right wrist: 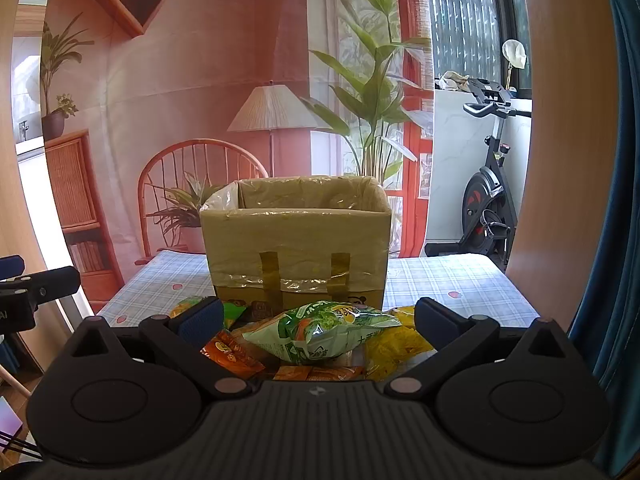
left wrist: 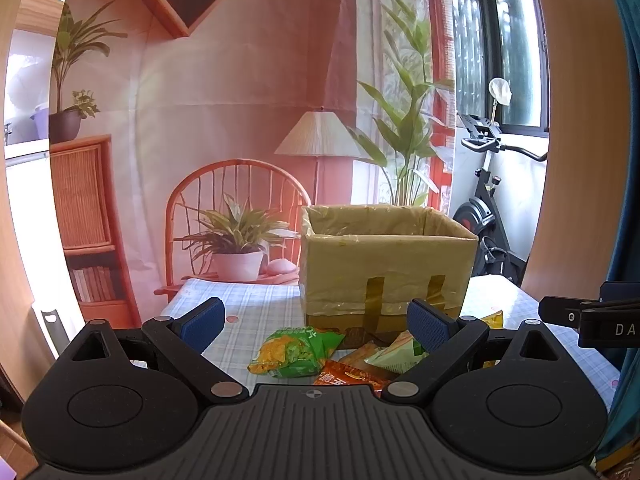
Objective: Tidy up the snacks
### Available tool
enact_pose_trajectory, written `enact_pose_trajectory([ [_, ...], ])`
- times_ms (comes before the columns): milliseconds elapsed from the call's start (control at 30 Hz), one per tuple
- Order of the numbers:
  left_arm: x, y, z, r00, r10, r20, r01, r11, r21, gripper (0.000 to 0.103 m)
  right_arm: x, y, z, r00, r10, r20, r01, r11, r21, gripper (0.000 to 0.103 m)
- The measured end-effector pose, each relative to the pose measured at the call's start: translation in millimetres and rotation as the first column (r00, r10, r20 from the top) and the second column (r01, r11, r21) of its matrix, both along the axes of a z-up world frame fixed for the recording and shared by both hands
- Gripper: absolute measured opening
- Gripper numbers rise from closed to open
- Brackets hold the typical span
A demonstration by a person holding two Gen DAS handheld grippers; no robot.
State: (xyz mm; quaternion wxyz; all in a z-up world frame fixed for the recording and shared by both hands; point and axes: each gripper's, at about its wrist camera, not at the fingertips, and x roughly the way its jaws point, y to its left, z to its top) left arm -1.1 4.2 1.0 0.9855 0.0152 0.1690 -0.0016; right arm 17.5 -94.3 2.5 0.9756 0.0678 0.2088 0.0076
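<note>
A plastic-lined cardboard box stands open-topped on the checked tablecloth. Snack packets lie in a heap in front of it. In the left wrist view a green packet and an orange packet lie below my left gripper, which is open, its blue pads well apart and touching nothing. In the right wrist view a pale green packet tops the heap, with orange packets to its left and yellow ones to its right. My right gripper is open above them, holding nothing.
The tablecloth spreads to both sides of the box. A printed backdrop of a room hangs behind the table. An exercise bike stands at the right by the window. The other gripper's body shows at each view's edge.
</note>
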Motion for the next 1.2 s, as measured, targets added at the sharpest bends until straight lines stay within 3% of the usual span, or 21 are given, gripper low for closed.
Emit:
enact_pose_trajectory([
  [1200, 1.4, -2.8, -3.5, 1.000, -0.011, -0.026, 0.011, 1.000, 0.004, 0.099, -0.5, -3.4, -5.0, 1.000, -0.012, -0.010, 0.012, 1.000, 0.006, 0.103],
])
